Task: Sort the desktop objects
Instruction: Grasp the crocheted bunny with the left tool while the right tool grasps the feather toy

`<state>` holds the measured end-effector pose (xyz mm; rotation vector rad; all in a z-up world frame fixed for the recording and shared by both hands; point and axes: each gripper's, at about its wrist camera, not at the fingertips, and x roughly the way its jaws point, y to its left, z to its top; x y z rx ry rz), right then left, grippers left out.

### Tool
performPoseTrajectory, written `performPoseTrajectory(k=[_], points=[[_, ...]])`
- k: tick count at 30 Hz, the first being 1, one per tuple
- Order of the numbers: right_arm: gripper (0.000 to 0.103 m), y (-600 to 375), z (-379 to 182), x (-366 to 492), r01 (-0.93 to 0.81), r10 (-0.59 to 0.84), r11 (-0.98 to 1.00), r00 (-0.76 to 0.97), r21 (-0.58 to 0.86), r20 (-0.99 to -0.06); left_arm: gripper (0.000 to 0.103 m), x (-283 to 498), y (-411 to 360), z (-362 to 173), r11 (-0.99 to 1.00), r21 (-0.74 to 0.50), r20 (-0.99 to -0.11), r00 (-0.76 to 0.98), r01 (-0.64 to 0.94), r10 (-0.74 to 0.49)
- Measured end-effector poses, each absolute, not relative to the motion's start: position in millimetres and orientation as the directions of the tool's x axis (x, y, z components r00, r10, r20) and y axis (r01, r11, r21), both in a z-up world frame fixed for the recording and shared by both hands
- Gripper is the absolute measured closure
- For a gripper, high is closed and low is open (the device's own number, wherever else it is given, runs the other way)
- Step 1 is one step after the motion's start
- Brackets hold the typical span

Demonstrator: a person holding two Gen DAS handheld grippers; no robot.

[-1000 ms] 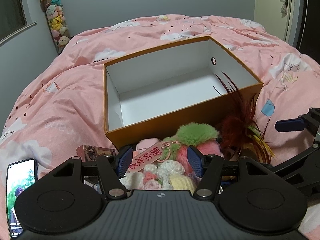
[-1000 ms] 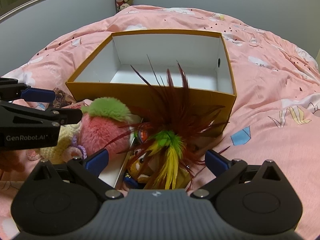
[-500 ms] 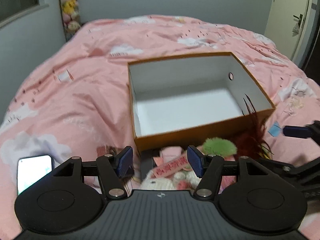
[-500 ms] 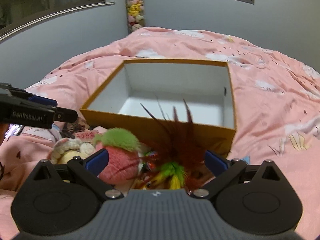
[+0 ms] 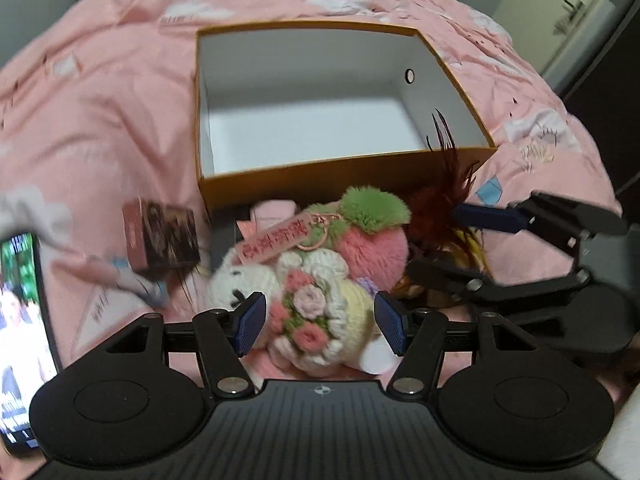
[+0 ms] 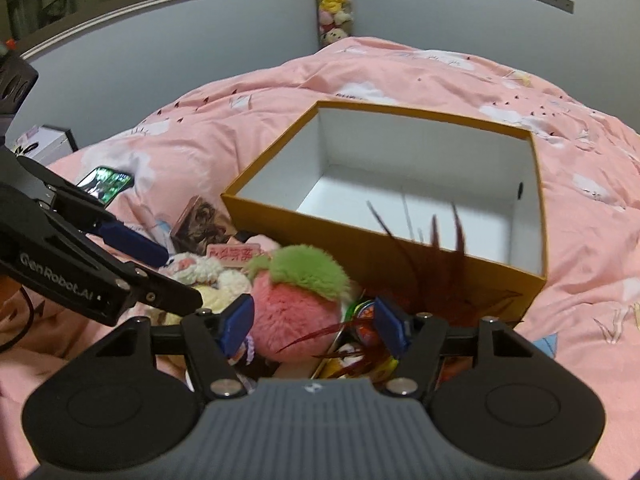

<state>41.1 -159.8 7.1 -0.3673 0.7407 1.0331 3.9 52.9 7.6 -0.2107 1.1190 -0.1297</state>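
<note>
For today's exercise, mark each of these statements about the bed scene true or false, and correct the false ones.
1. The orange box holds several toys. False: its white inside is bare.
2. The pink fluffy strawberry lies outside the box, before its near wall. True.
3. The phone has a dark screen. False: the screen is lit.
4. The crocheted flower bouquet sits between the left gripper fingers. True.
5. The right gripper is clamped on the dark red feathers. False: its jaws are closing with the strawberry between them.

Right gripper [image 6: 316, 330] jaws closing, now astride the pink plush strawberry [image 6: 298, 320] instead of the feathers [image 6: 436, 276]
</note>
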Motion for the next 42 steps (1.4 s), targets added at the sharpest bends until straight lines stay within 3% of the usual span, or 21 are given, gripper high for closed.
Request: performPoseTrajectory(k=[9, 21, 27, 32, 35, 37, 42], points=[[0.036, -156, -2, 37, -0.887, 0.624, 0.458, 0.279, 0.052, -0.730, 0.031, 9, 56, -13, 0.946, -0.295, -0.910, 0.341, -0.135, -0.235], [0.028, -161, -10, 37, -0.867, 0.605, 0.492, 0.278, 0.076, -0.746, 0.027, 16, 71, -38, 0.873, -0.390, -0.891, 0.358, -0.293, -0.277], [0.028, -166, -9, 37, -0.867, 0.592, 0.495, 0.294, 0.051, -0.750, 0.037, 12, 59, -20, 0.921, -0.340, -0.878, 0.414, -0.189, -0.239], [0.030, -177, -13, 43, -0.857, 0.551, 0.510, 0.258, 0.076, -0.793, 0.037, 5, 36, 0, 0.972, -0.236, -0.856, 0.471, 0.014, -0.215], [0.046, -185, -15, 49, -0.833, 0.545, 0.531, 0.199, 0.152, -0.815, 0.037, -4, 19, 11, 0.970, -0.162, -0.847, 0.479, 0.179, -0.230], [0.050, -194, -14, 52, -0.816, 0.551, 0.544, 0.172, 0.196, -0.817, 0.036, -8, 11, 13, 0.964, -0.102, -0.846, 0.488, 0.245, -0.214], [0.048, -212, -5, 55, -0.798, 0.543, 0.577, 0.218, 0.172, -0.811, 0.034, 3, 24, -2, 0.986, -0.083, -0.884, 0.446, 0.146, -0.141]])
